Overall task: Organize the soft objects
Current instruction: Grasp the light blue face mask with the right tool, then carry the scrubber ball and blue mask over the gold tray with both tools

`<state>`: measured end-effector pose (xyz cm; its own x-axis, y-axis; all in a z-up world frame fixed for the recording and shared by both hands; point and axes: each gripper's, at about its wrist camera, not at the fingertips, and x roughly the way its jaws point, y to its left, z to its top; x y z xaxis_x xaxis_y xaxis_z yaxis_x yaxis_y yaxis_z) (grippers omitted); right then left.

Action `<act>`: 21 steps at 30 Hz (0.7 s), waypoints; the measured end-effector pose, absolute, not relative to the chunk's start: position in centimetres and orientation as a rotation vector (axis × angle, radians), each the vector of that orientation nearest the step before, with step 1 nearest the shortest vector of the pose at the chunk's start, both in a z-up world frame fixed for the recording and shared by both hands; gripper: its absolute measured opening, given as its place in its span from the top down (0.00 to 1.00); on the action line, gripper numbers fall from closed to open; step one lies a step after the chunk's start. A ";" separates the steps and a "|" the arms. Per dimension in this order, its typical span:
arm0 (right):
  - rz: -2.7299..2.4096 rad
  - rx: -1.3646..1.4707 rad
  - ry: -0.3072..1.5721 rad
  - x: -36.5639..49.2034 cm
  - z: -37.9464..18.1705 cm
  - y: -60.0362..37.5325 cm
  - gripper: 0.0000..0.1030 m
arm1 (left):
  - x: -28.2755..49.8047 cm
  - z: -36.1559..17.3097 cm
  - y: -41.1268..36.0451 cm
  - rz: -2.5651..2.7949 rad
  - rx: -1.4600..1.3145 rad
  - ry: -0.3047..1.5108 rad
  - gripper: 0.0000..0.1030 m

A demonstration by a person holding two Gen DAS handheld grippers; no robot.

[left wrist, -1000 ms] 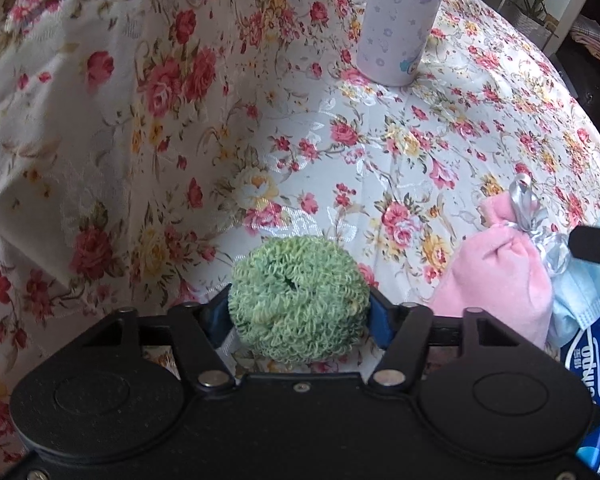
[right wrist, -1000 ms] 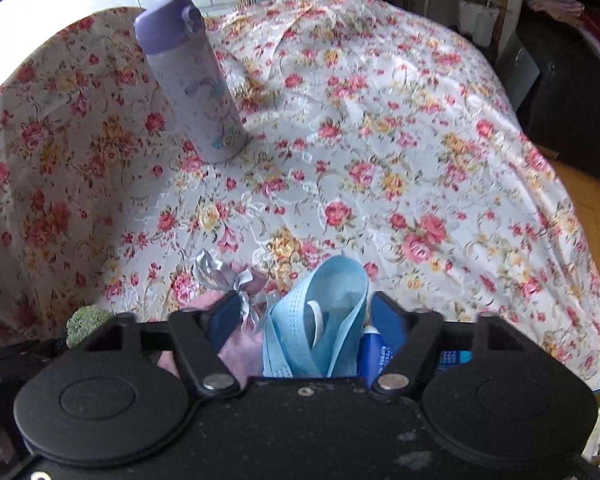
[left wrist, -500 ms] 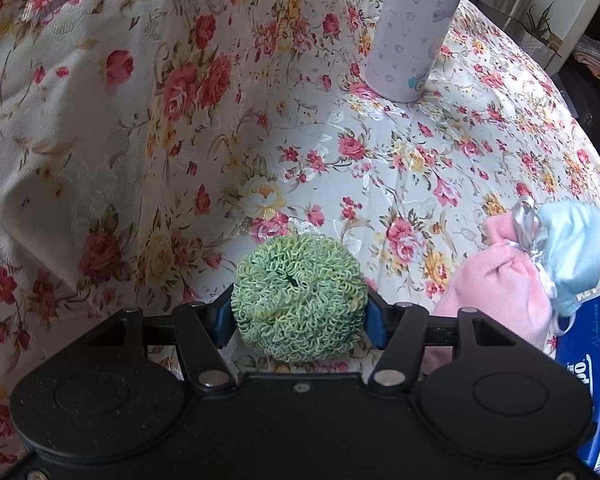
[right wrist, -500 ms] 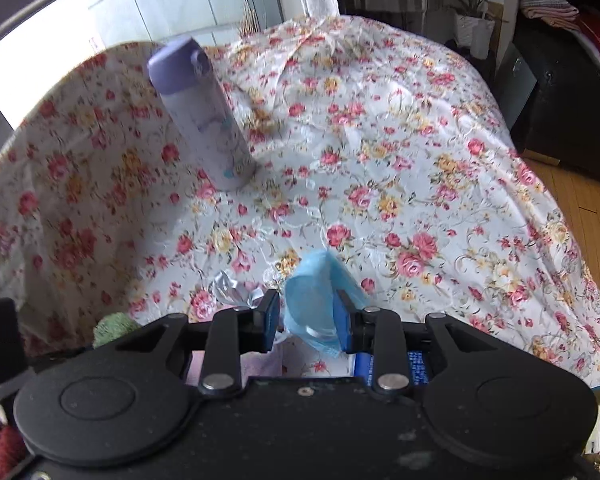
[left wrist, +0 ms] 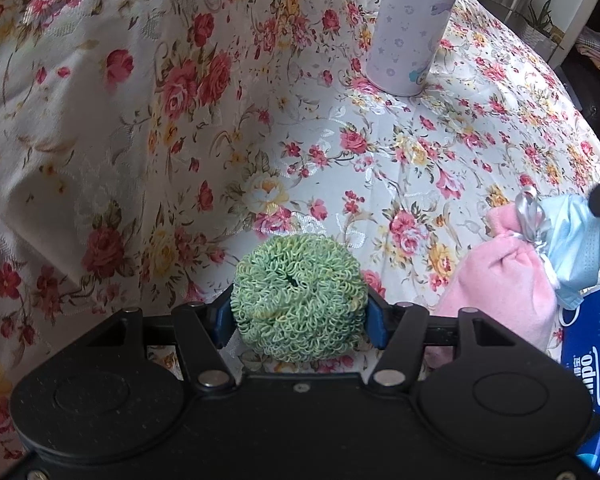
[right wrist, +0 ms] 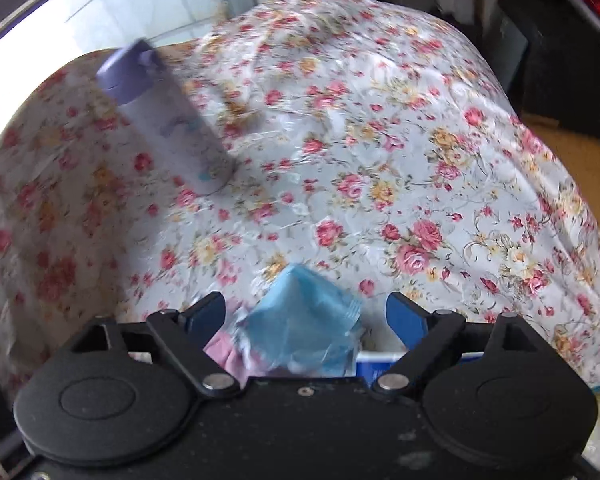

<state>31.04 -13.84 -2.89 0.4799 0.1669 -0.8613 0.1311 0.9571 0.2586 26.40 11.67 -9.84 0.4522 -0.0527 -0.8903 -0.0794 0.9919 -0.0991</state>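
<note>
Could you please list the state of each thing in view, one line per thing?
Green scrubber ball: clamped between the left claw's pads.
Left claw: shut on the scrubber ball.
Right claw: opening, pads clear of the mask.
Blue face mask: crumpled, lying between the open pads.
Pink pouch: tied shut with a silver ribbon, beside the mask.
Purple bottle: upright, capped.
Blue tissue pack: lying flat.

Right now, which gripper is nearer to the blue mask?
The right. The right gripper has the mask between its opening jaws, pads off it. The left gripper is apart from it, shut on the green scrubber, with the pink pouch in between.
</note>
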 end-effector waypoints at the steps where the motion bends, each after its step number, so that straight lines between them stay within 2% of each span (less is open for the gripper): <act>1: 0.012 0.317 1.087 31.6 -3.4 -14.1 0.15 | 26.4 -9.8 11.7 0.014 -0.133 1.102 0.44; 9: -0.010 0.315 1.166 34.0 -7.4 -13.7 0.16 | 26.6 -9.9 11.4 0.004 -0.120 1.097 0.44; 10: -0.011 0.316 1.169 34.1 -7.7 -13.5 0.18 | 26.6 -9.9 11.3 0.003 -0.119 1.097 0.44; 11: -0.007 0.315 1.172 34.2 -7.9 -13.2 0.27 | 26.6 -9.9 11.3 0.003 -0.118 1.096 0.44; 12: 0.003 0.313 1.180 34.3 -8.0 -13.0 0.40 | 26.6 -9.9 11.4 0.003 -0.120 1.095 0.44; 13: 0.017 0.312 1.189 34.4 -8.1 -12.8 0.47 | 26.6 -9.9 11.4 0.002 -0.122 1.095 0.44; 15: 0.028 0.301 1.191 34.3 -7.9 -12.4 0.56 | 26.6 -9.9 11.4 0.001 -0.125 1.093 0.44; 21: 0.031 0.297 1.109 32.9 -4.8 -12.9 0.56 | 26.5 -9.6 12.2 -0.008 -0.182 1.077 0.45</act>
<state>32.89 -12.87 -4.78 0.4497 0.1717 -0.8765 0.1227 0.9601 0.2511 26.53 12.20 -9.62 0.4750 -0.0949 -0.8749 -0.0824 0.9850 -0.1516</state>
